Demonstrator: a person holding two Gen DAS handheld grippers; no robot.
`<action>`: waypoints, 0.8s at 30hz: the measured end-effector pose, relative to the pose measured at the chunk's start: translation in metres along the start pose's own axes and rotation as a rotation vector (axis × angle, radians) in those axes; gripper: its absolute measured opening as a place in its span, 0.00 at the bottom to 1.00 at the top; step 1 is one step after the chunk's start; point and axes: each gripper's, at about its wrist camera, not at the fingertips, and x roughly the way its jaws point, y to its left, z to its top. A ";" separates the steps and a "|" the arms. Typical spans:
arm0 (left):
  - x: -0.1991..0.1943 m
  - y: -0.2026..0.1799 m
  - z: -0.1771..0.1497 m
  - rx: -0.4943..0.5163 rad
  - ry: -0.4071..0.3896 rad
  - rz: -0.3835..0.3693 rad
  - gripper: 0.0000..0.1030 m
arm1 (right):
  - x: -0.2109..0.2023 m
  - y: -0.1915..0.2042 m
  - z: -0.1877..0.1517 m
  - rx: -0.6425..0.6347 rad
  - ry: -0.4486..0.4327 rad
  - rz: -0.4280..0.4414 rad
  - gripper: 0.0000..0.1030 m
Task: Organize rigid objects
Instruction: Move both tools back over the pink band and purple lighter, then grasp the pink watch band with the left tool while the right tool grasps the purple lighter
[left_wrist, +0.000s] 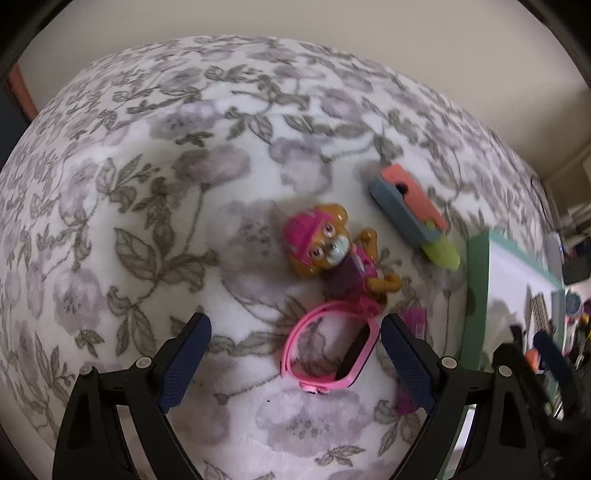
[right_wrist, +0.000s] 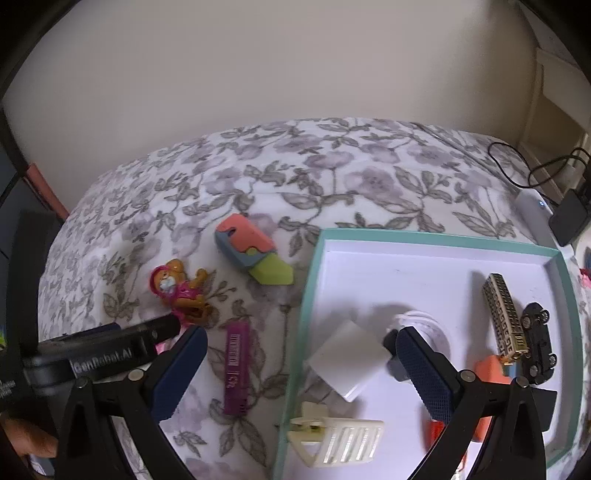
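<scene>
A pink smartwatch lies on the floral bedspread between the tips of my open left gripper. Just beyond it lies a toy puppy with a pink helmet, also in the right wrist view. A coral, blue and green toy knife lies further right. A purple bar lies left of the teal-edged white tray. My right gripper is open and empty above the tray's left edge. The left gripper's body shows at the left.
The tray holds a white block, a cream hair clip, a coiled white cable, a gold clip, a black toy car and orange pieces. A charger and black cable lie at the far right.
</scene>
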 end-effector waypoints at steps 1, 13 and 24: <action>0.002 -0.002 0.000 0.008 0.008 -0.005 0.91 | 0.000 -0.002 0.000 0.003 0.002 -0.006 1.00; 0.016 -0.021 -0.009 0.097 0.063 0.045 0.78 | 0.000 -0.017 0.001 0.060 0.011 -0.013 1.00; 0.010 -0.017 -0.008 0.099 0.076 -0.041 0.56 | -0.010 -0.013 0.005 0.061 -0.037 0.016 1.00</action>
